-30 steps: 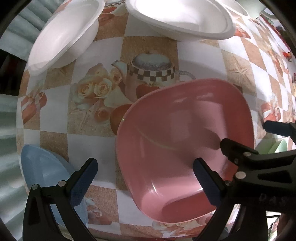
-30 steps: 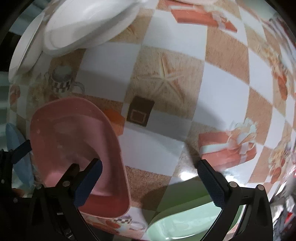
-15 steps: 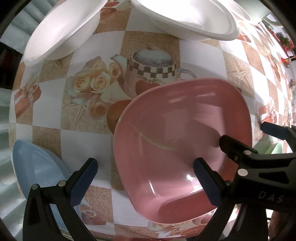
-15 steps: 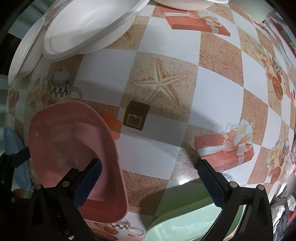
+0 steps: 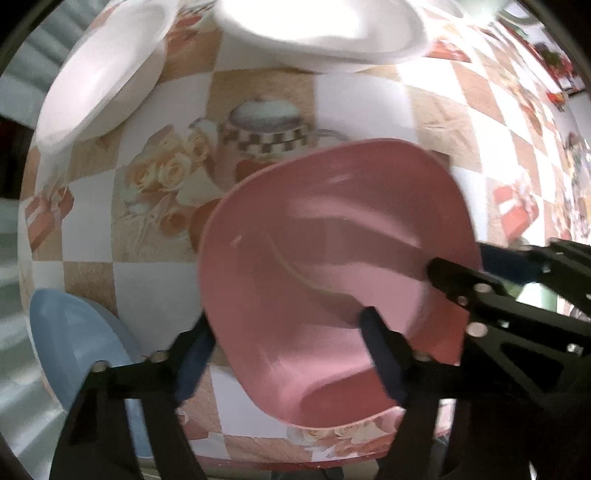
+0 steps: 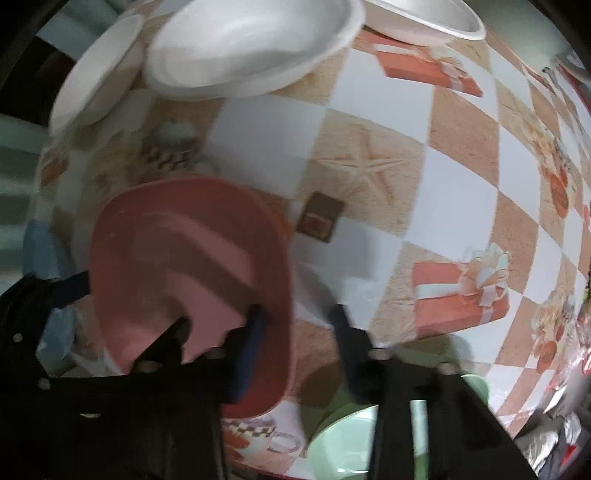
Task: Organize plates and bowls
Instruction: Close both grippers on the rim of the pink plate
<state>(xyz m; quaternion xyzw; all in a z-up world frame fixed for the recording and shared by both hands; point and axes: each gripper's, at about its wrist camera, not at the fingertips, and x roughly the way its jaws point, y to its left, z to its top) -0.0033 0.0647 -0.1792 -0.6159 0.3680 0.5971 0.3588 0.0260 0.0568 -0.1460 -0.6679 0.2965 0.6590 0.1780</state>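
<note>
A pink square bowl [image 5: 332,273] sits on the patterned tablecloth; it also shows in the right wrist view [image 6: 188,273]. My left gripper [image 5: 291,354] straddles its left rim, one finger outside and one inside, partly closed with a gap still showing. My right gripper [image 6: 299,347] straddles its right rim the same way, narrowed but not clamped. A blue bowl [image 5: 77,350] lies at the near left. A green bowl [image 6: 347,443] lies near the right gripper. White foam bowls [image 5: 321,29] stand at the far side.
The table's near edge runs just below both grippers. Another white foam bowl [image 5: 99,81] sits far left and one more [image 6: 428,18] at the far right. The checkered cloth [image 6: 461,184] stretches to the right.
Both grippers have moved forward onto the pink bowl's rims and their jaws have narrowed from wide open. The frames are now motion-blurred.
</note>
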